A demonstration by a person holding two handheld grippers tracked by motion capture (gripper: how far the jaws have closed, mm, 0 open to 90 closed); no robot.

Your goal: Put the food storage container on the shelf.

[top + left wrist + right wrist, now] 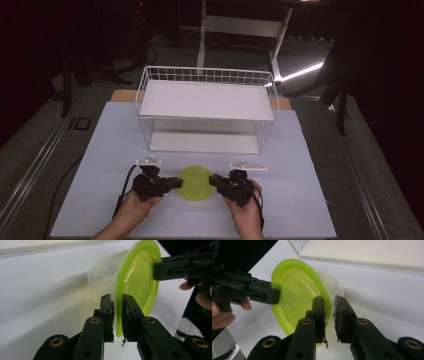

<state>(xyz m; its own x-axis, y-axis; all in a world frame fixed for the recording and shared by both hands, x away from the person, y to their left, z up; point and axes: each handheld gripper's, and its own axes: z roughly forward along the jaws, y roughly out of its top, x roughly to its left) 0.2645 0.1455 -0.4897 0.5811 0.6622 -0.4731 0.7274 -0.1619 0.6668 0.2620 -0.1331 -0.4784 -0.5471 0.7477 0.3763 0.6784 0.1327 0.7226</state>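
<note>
1. Worktop [105, 190]: a pale, flat sheet, evenly lit. Its far edge rests on a tan board.
2. Room: dark all round. The grey floor carries a bright strip of light at the far right, and a white frame on legs stands behind the worktop.
3. Wire rack [207, 110]: white mesh, standing at the middle of the worktop's far half. It has an upper white shelf and a lower one; I see nothing lying on either.
4. Tub [194, 183]: a clear plastic tub with a lime-green lid fitted on top, sitting on the near half of the worktop, in front of the rack and between my two hands. I make out nothing inside it (the wall is translucent, so I cannot be certain).
5. My left tongs [179, 182]: clenched on the lid's rim at the tub's left side. In the left gripper view the green edge [119, 315] is pinched between the two pads.
6. My right tongs [212, 181]: closed on the opposite side, with the lid's rim and the clear wall between the pads in the right gripper view [329, 315].
7. Cables trail from both tongs towards me.
</note>
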